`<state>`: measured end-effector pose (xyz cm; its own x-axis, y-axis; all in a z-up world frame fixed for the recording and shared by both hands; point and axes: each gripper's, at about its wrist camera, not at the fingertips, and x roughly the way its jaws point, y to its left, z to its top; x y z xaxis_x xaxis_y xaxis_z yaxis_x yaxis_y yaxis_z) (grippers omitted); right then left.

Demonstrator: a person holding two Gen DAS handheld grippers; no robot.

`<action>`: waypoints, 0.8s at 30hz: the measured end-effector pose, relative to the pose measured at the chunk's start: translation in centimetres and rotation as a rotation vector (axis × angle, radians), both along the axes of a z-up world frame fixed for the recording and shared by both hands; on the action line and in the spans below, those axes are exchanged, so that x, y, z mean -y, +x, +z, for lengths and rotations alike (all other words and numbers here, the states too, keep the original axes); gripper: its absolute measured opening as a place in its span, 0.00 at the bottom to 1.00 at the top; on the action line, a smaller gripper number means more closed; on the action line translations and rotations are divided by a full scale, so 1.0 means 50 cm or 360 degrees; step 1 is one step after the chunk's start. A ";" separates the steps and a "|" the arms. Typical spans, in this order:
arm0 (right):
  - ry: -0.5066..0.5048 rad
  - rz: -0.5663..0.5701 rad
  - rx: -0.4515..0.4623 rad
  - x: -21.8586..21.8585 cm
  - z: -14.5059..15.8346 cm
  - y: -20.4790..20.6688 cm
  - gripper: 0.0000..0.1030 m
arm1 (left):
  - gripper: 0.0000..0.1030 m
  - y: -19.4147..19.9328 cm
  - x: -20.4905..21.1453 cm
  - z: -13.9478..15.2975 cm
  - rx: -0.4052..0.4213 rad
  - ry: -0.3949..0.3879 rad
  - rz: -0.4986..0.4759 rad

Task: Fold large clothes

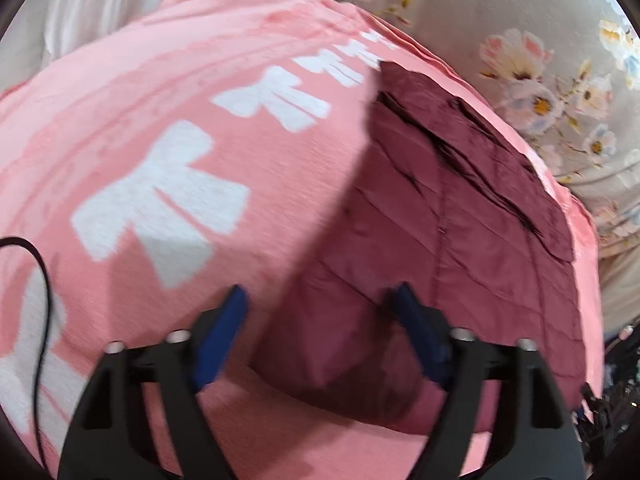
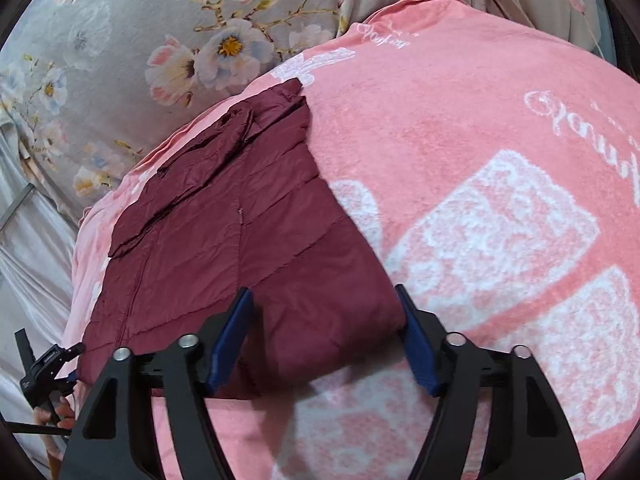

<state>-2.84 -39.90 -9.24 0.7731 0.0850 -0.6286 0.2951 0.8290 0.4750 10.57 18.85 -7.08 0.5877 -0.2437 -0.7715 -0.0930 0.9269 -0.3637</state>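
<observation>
The maroon quilted garment (image 2: 224,240) is lying partly folded on the pink blanket (image 2: 460,128), which is covering the bed with the floral sheet (image 2: 132,32). Its long axis is running away from you, near folded edge closest to both tools.

Your right gripper (image 2: 326,340) is hovering over the garment's near right corner; that corner is sitting between the fingers (image 2: 230,336), which are standing partly apart and, as far as the view shows, not pinching cloth. Your left gripper (image 1: 320,336) is hovering over the near left corner (image 1: 332,368), with the garment's left edge running forward between the two blue fingers (image 1: 218,340). These too are standing partly open, holding nothing.

Judging from this, both hands are about equally near, one per corner. The coming move is likely depending on each pair of fingers dropping onto its own corner of that near edge.

A black cable (image 1: 44,280) is trailing at the left.
</observation>
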 end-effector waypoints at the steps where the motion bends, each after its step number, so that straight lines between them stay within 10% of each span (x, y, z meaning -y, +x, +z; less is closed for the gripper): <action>1: 0.0014 0.0004 0.0003 -0.002 0.000 0.001 0.37 | 0.58 -0.001 0.003 0.001 -0.0006 -0.0015 -0.0011; 3: 0.0034 0.0011 0.0023 -0.008 0.002 -0.006 0.17 | 0.24 -0.004 0.008 0.002 -0.0024 -0.0054 -0.0044; 6: -0.0006 0.0010 0.0093 -0.022 0.029 -0.027 0.06 | 0.07 -0.020 0.014 0.021 0.0006 -0.0086 -0.0060; 19: -0.0565 0.0284 0.0570 -0.078 0.206 -0.300 0.04 | 0.04 -0.258 -0.024 0.249 0.0514 -0.0192 -0.0268; 24: -0.0508 0.0352 0.0696 -0.044 0.262 -0.450 0.04 | 0.04 -0.411 -0.058 0.324 0.0709 -0.0301 -0.0329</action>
